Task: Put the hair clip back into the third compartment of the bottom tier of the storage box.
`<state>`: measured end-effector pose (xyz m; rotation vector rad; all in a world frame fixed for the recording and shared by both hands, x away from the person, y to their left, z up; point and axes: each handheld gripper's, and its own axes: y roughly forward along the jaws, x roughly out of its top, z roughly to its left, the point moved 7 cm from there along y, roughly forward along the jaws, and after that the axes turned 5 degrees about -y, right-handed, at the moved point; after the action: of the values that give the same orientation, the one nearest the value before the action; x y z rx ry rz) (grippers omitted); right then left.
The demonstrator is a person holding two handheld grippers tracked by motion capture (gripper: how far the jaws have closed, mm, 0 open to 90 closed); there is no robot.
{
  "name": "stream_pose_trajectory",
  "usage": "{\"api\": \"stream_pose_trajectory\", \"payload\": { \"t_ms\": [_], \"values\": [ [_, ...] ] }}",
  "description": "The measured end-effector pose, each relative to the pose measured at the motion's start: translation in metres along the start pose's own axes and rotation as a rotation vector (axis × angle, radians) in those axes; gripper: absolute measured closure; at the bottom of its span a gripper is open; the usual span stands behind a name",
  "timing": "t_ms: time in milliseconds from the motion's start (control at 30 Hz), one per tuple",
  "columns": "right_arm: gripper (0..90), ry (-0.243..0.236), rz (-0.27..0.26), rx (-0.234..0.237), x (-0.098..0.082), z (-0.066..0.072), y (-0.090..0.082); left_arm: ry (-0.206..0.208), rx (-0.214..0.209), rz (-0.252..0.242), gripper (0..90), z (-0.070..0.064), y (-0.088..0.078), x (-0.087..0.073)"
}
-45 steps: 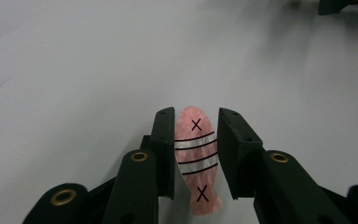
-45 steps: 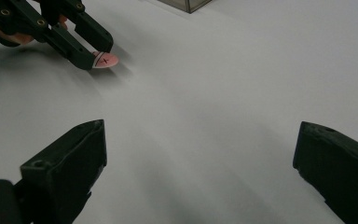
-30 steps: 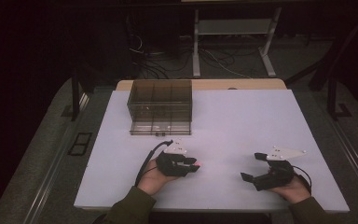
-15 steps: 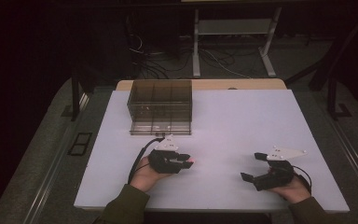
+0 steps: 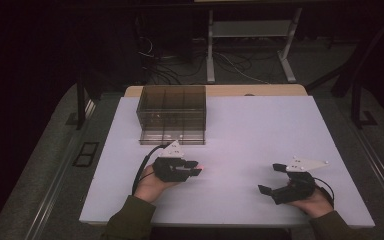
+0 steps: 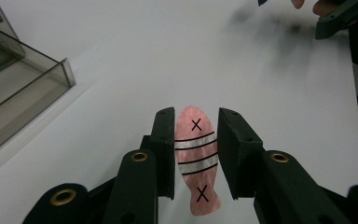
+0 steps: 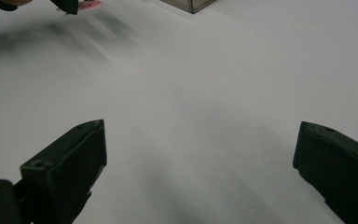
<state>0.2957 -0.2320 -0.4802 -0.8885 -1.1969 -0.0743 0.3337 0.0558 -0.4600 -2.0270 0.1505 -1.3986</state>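
Note:
A flat pink fish-shaped piece [image 6: 196, 163] with black stripes and two X marks sits clamped between the pads of my left gripper [image 6: 196, 116]. In the high view the left gripper [image 5: 196, 167] hovers just in front of a smoky clear compartment box [image 5: 172, 114], and the pink fish [image 5: 203, 165] peeks out at its tips. My right gripper [image 5: 271, 178] rests at the front right of the white table [image 5: 260, 130]. Its jaws stand wide apart with bare table between them in the right gripper view [image 7: 200, 133].
The box's corner [image 6: 23, 93] lies to the left of the left jaws. Beyond the table's far edge stand a metal stand [image 5: 250, 30] and loose cables on the dark floor. Black cables trail from both grippers.
My left hand has drifted a little left and away, toward the box, with the pink fish still held. The right hand has stayed where it was.

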Motion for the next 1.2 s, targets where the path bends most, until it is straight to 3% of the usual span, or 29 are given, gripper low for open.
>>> {"api": "stream_pose_trajectory", "payload": {
  "t_ms": [600,833,1200],
  "values": [
    [2.1,0.001,0.001,-0.001,0.000,0.000,0.000,-0.026,0.060,-0.050,67.1,0.024,-0.014,0.004],
    [2.1,0.003,-0.001,-0.005,0.000,0.000,0.000,0.000,0.041,-0.087,67.0,0.031,-0.016,0.022],
    [2.1,0.004,0.002,-0.006,0.000,-0.001,0.000,-0.006,0.034,-0.103,67.0,0.047,-0.015,0.042]
  ]
}}
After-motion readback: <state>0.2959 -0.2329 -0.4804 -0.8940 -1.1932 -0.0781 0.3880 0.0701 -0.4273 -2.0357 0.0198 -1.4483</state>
